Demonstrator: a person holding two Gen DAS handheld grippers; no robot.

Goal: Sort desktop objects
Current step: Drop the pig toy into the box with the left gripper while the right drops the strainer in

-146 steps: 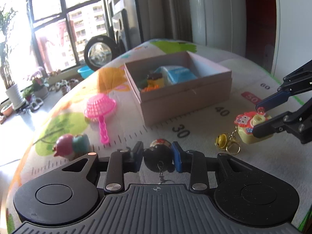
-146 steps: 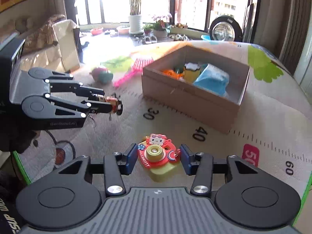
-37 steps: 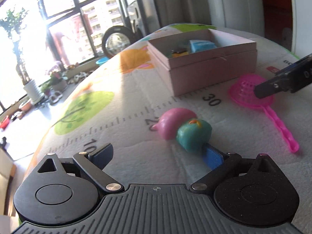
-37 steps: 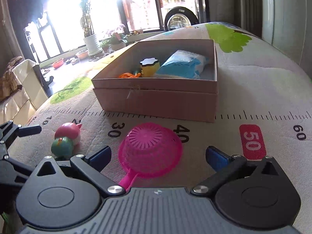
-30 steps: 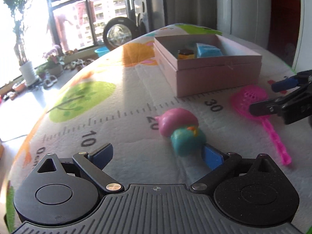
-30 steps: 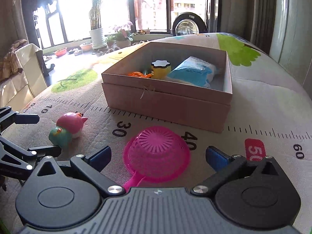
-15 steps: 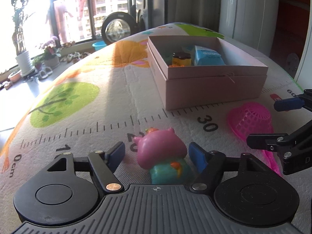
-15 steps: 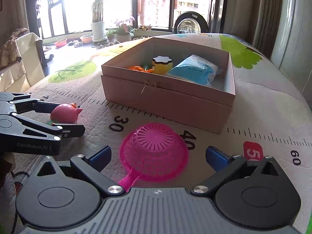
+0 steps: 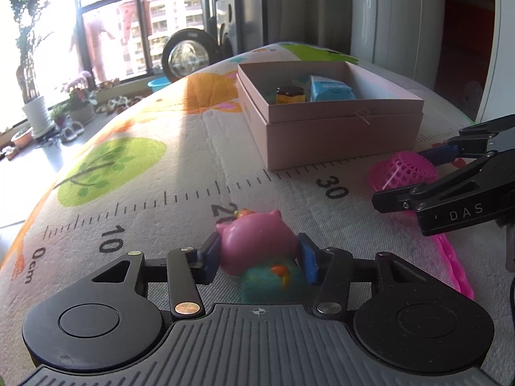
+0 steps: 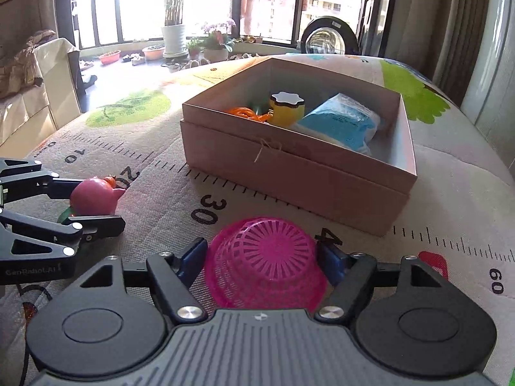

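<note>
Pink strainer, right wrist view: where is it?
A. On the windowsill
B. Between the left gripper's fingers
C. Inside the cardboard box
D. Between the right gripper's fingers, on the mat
D: the pink strainer lies dome-up on the mat between the right gripper fingers, in front of the cardboard box.

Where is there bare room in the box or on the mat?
In the box, the right-hand part beside the blue packet is bare; the yellow jar and orange cord crowd its far left corner. The mat left of the box is open.
</note>
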